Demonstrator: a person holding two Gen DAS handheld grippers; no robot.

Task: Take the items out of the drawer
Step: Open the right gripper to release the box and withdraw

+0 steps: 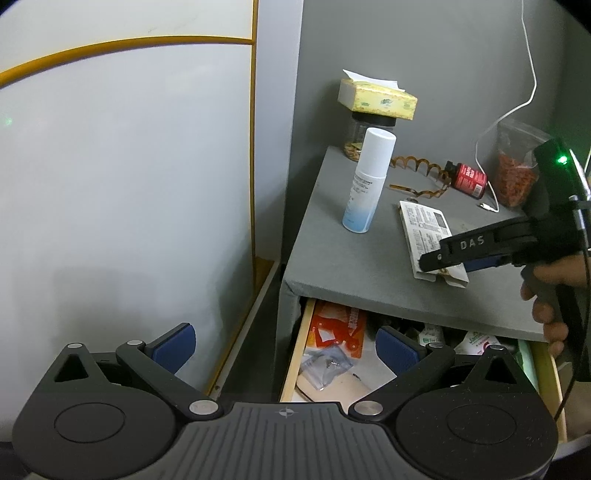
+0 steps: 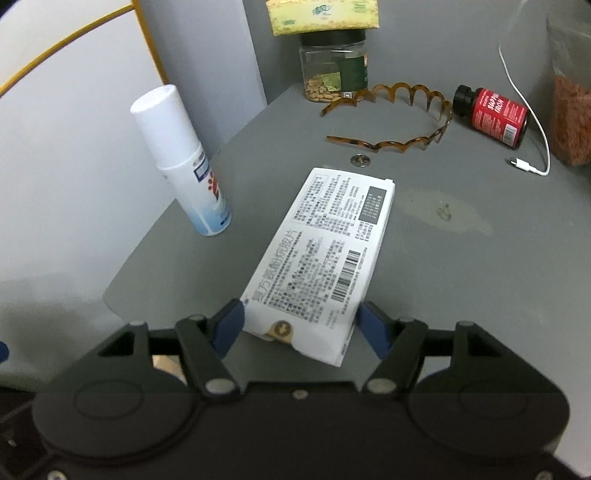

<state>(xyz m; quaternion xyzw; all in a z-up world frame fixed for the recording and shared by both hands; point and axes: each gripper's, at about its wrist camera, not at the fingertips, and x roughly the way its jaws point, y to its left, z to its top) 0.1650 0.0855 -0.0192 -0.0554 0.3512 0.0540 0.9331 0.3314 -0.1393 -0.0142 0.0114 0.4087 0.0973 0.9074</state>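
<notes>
The white medicine box point(image 2: 325, 254) lies flat on the grey nightstand top point(image 2: 461, 295). Its near end sits between the blue pads of my right gripper point(image 2: 299, 319), whose jaws stand apart at the box's sides without clamping it. From the left wrist view, the right gripper point(image 1: 430, 260) hovers low over the box point(image 1: 424, 229), with a hand on its handle. Below the top, the drawer point(image 1: 293, 354) is pulled out and holds an orange packet point(image 1: 338, 325), a clear plastic bag point(image 1: 327, 363) and green-and-white packs point(image 1: 474, 338). My left gripper point(image 1: 286, 347) is wide open over the drawer's left part, holding nothing.
On the top stand a white spray bottle point(image 2: 184, 162), a nut jar point(image 2: 332, 70) under a tissue pack point(image 2: 325, 16), a brown wavy hairband point(image 2: 399, 114), a red pill bottle point(image 2: 491, 114), a coin point(image 2: 360, 160), a white cable point(image 2: 528, 166) and a bag of red bits point(image 2: 572, 110). A white panel point(image 1: 129, 184) rises on the left.
</notes>
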